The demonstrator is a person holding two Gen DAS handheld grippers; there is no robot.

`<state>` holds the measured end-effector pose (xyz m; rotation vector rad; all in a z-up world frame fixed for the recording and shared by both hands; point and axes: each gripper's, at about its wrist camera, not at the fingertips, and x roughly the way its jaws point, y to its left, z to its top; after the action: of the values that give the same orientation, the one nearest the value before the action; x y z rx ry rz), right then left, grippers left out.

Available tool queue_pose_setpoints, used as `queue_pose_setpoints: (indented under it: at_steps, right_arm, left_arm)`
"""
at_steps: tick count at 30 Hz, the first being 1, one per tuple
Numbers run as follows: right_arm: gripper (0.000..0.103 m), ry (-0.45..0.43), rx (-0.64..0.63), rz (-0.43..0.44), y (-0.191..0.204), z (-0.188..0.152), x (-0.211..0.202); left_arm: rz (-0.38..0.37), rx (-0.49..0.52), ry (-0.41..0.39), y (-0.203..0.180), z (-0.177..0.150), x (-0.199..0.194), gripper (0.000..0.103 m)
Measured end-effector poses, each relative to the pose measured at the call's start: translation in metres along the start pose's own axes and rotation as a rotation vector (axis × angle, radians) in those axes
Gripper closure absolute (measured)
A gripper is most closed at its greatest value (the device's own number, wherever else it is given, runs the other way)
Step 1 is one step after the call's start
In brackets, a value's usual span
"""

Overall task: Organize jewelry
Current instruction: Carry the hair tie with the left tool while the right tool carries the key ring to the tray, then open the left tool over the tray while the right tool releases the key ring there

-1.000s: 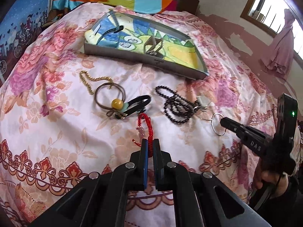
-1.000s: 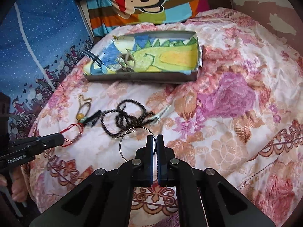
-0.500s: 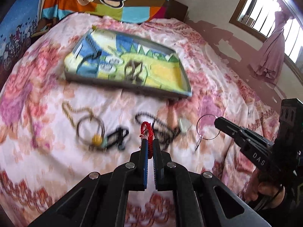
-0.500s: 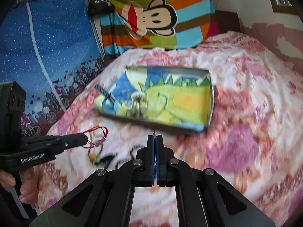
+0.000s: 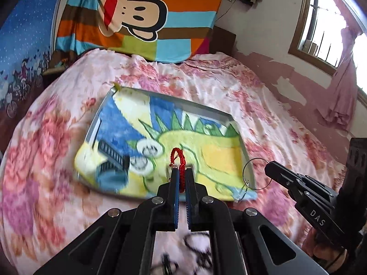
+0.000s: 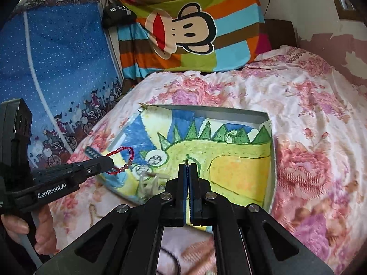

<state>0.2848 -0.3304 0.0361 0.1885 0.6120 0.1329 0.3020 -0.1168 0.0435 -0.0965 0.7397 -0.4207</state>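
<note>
My left gripper (image 5: 181, 171) is shut on a red cord bracelet (image 5: 176, 158) and holds it in the air over the tray (image 5: 204, 108), a shallow grey tray lined with a dinosaur drawing. The bracelet (image 6: 120, 158) also hangs from the left gripper (image 6: 110, 160) in the right wrist view. My right gripper (image 6: 188, 166) is shut on a thin silver ring (image 5: 254, 174), which hangs over the tray's (image 6: 271, 160) right edge. A black comb (image 5: 112, 154) lies in the tray at the left.
The tray rests on a bed with a pink floral quilt (image 5: 45, 160). A monkey-print pillow (image 5: 137, 16) lies at the head. Black bead strings (image 5: 197, 249) lie on the quilt below my left gripper. A pale jewelry piece (image 6: 148, 181) lies in the tray.
Both grippers have lifted off the quilt and moved forward over the tray, the left carrying the red bracelet and the right carrying the silver ring.
</note>
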Motion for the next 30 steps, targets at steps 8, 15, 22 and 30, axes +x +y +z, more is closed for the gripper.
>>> queue_pose_setpoints:
  at_steps: [8,15,22,30]
  right_arm:
    - [0.101,0.078,0.037,-0.010,-0.010,-0.019,0.043]
    - [0.101,0.102,0.046,-0.037,-0.017,-0.029,0.050]
    - [0.100,0.112,0.045,-0.061,-0.020,-0.031,0.050]
    - [0.083,0.118,0.064,-0.092,-0.032,-0.035,0.041]
  left_arm:
    - [0.018,-0.013,0.038,0.016,0.003,0.052,0.098]
    - [0.020,-0.031,0.082,0.023,-0.008,0.074,0.098]
    - [0.049,-0.030,0.102,0.023,-0.014,0.080,0.098]
    - [0.037,-0.045,0.122,0.026,-0.014,0.079,0.098]
